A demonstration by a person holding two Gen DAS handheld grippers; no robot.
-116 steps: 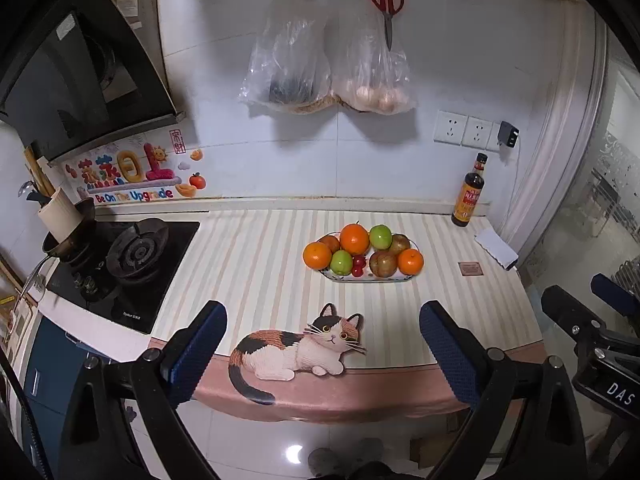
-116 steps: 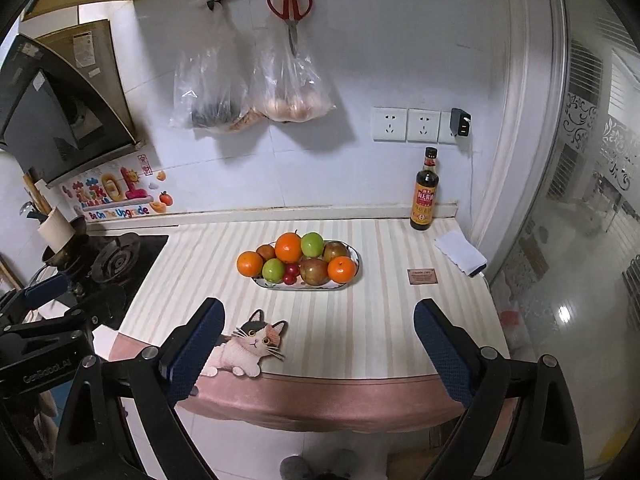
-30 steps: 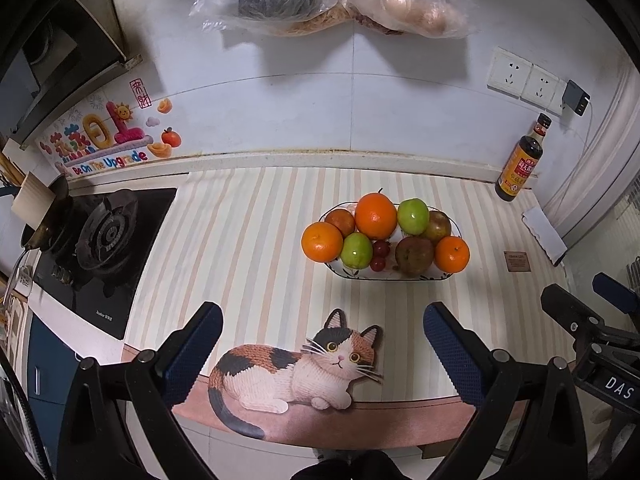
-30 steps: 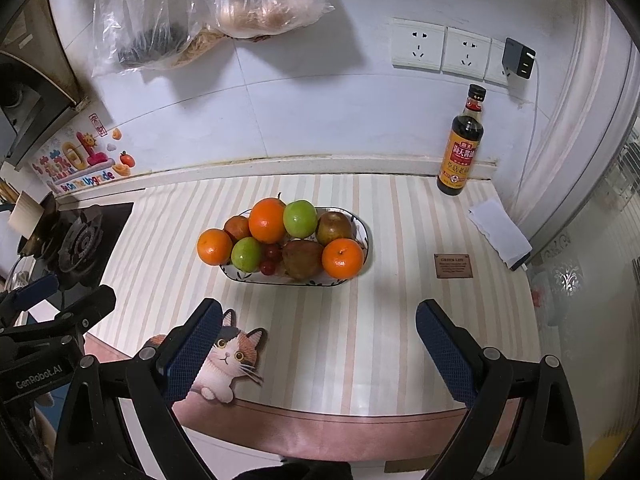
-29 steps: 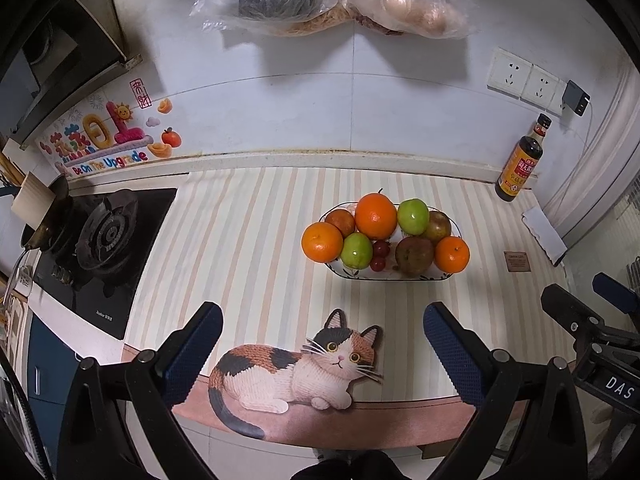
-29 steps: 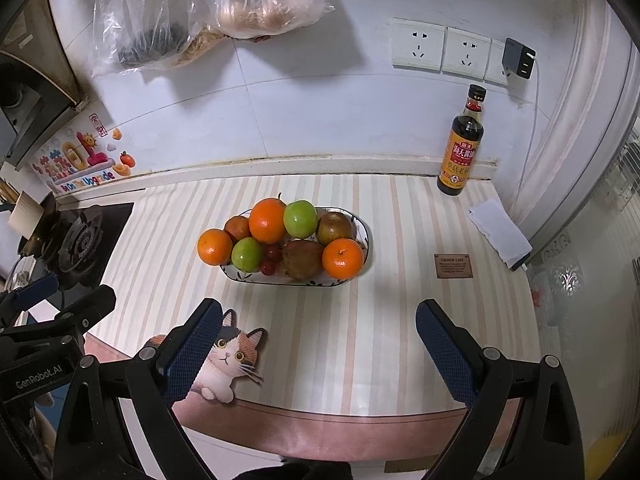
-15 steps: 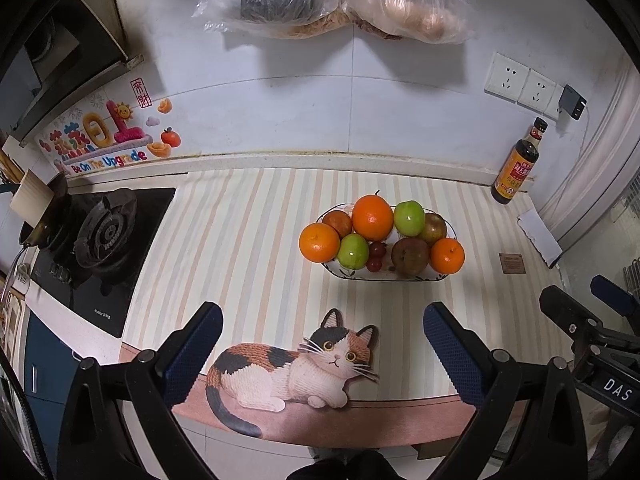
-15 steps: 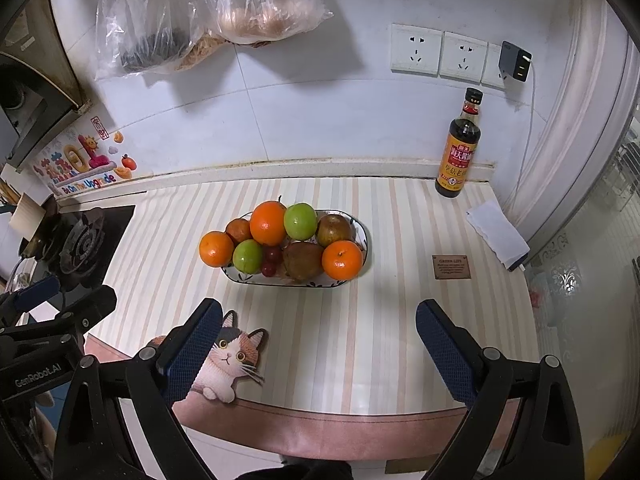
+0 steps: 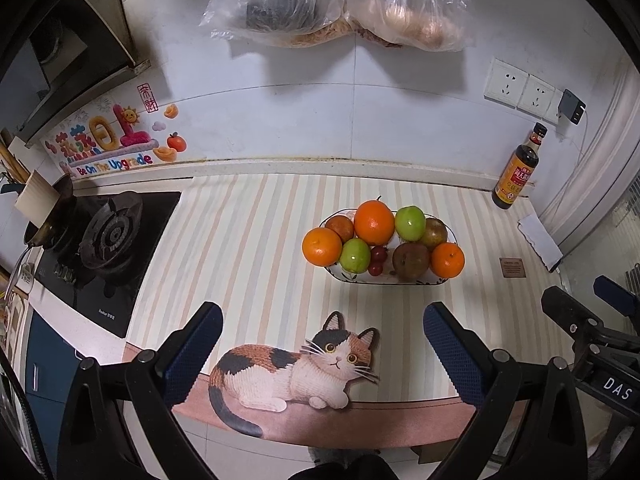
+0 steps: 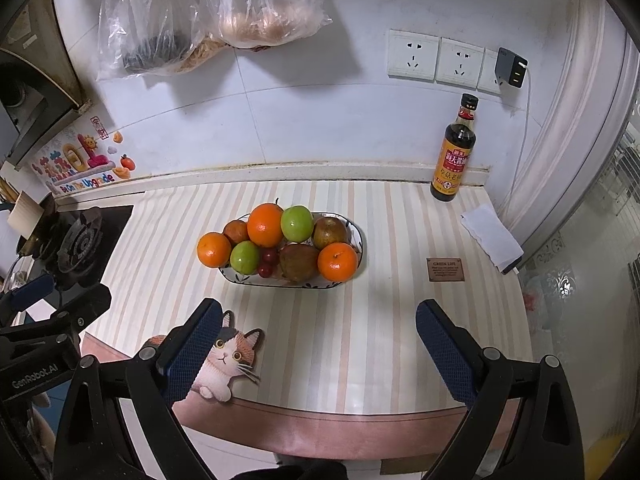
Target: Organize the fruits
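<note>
An oval fruit plate (image 9: pixel 384 279) (image 10: pixel 357 236) sits mid-counter on the striped mat. It is piled with oranges (image 9: pixel 374 222) (image 10: pixel 265 224), green apples (image 9: pixel 410 223) (image 10: pixel 296 223), brown fruits (image 9: pixel 411 261) (image 10: pixel 298 262) and small red fruits (image 9: pixel 378 255) (image 10: pixel 269 256). My left gripper (image 9: pixel 322 346) hovers open above the counter's front edge, short of the plate, nothing between its fingers. My right gripper (image 10: pixel 318 342) is open and empty too, a little nearer the plate. Each gripper shows at the edge of the other's view.
A cat-shaped print (image 9: pixel 288 372) (image 10: pixel 224 360) lies at the mat's front edge. A gas hob (image 9: pixel 108 236) with a pot is at left. At the back right stand a sauce bottle (image 10: pixel 456 152), a white cloth (image 10: pixel 490 236) and a small brown card (image 10: pixel 446 269). Plastic bags (image 10: pixel 256 8) hang on the wall.
Both grippers have come forward and lower toward the counter since the first frames, so the fruit plate looks bigger. Over the last second they barely shifted. Jaws stayed open.
</note>
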